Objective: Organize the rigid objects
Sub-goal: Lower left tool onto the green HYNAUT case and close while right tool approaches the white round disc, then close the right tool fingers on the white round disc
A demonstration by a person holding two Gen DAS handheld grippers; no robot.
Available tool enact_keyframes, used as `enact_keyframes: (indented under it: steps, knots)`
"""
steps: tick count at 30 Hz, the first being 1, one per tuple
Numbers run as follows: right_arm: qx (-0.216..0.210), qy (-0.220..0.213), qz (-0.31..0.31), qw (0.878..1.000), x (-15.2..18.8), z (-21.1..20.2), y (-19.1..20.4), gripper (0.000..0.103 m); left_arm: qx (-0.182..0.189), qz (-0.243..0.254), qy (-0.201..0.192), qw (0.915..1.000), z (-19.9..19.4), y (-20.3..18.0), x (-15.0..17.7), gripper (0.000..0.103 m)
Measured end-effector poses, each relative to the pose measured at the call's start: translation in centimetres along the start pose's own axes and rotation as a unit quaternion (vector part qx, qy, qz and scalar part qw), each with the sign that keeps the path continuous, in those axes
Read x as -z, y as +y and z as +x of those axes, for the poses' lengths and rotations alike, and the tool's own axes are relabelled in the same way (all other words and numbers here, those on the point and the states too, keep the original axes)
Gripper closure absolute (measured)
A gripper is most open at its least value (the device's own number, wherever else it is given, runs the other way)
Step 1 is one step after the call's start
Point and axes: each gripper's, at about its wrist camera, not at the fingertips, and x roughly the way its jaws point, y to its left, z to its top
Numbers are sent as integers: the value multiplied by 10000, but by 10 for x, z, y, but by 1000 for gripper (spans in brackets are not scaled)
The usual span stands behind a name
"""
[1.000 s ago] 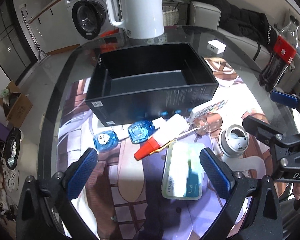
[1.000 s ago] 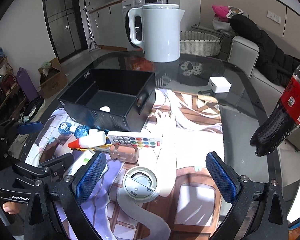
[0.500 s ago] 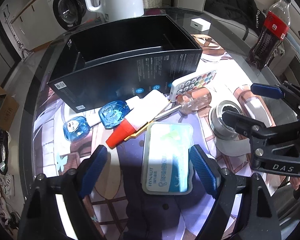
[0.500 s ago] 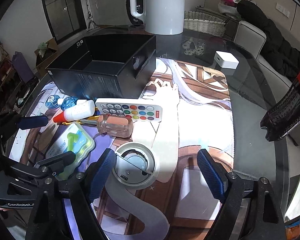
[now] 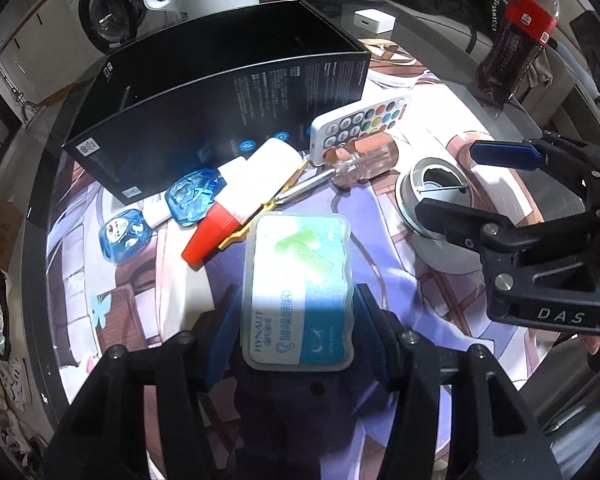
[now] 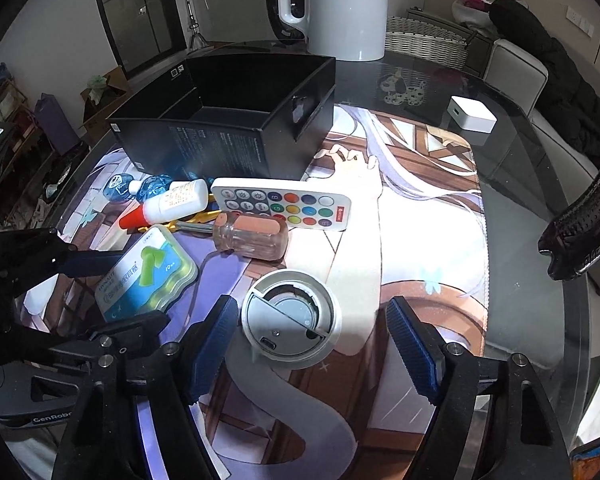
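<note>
Earplugs in a flat plastic case (image 5: pixel 298 294) lie on the printed mat (image 6: pixel 420 208), and the left gripper (image 5: pixel 296 330) has its blue fingers pressed against both long sides of the case, apparently clamped, though true contact is hard to judge. Beyond lie a glue bottle (image 5: pixel 244 196), a screwdriver (image 5: pixel 352 162) and a remote (image 5: pixel 360 126) before the black box (image 5: pixel 220 92). Further right, the right gripper (image 6: pixel 312 344) stands wide open around a round grey device (image 6: pixel 292 318).

Left gripper (image 5: pixel 296 320) low, jaws narrowed — pads against something flat, right gripper (image 6: pixel 312 344) jaws spread wide.
</note>
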Motion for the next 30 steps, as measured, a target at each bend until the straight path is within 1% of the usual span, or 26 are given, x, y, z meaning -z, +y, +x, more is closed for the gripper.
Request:
enact_keyframes:
  steps: [2, 4, 6, 7, 10, 14, 16, 18, 20, 23, 26, 30]
  knots:
    - [-69, 34, -35, 10000, 2, 1, 3, 24, 18, -62, 8, 10000, -2, 5, 4, 48]
    - [-125, 69, -148, 9998, 3, 2, 10, 35, 4, -74, 3, 10000, -5, 9, 7, 48]
    - [-171, 142, -280, 9994, 4, 4, 19, 43, -62, -107, -9, 9999, -7, 15, 12, 48]
    - [-230, 186, -315, 9991, 5, 4, 23, 46, -78, -128, -6, 9999, -7, 18, 14, 48]
    - [-454, 273, -428, 9977, 10, 3, 39, 50, -90, -242, 13, 9997, -9, 30, 21, 48]
    - [-766, 323, -581, 9948, 18, -3, 63, 50, -79, -354, 45, 9993, -11, 43, 28, 48]
    - [-897, 295, -532, 9941, 20, -8, 69, 47, -77, -371, 49, 9993, -12, 47, 31, 48]
    - [-892, 191, -490, 9946, 18, -14, 71, 43, -69, -386, 51, 9992, -12, 49, 33, 48]
    - [-775, 53, -492, 9958, 11, -16, 66, 40, -65, -407, 53, 9991, -13, 52, 36, 48]
    - [-658, 76, -464, 9967, 5, -8, 57, 39, -83, -407, 55, 9991, -13, 54, 38, 48]
    - [-767, 139, -406, 9961, 6, -3, 48, 39, -95, -402, 61, 9991, -12, 51, 34, 48]
    - [-887, 165, -427, 9950, 6, -4, 51, 39, -93, -403, 64, 9991, -12, 51, 34, 48]
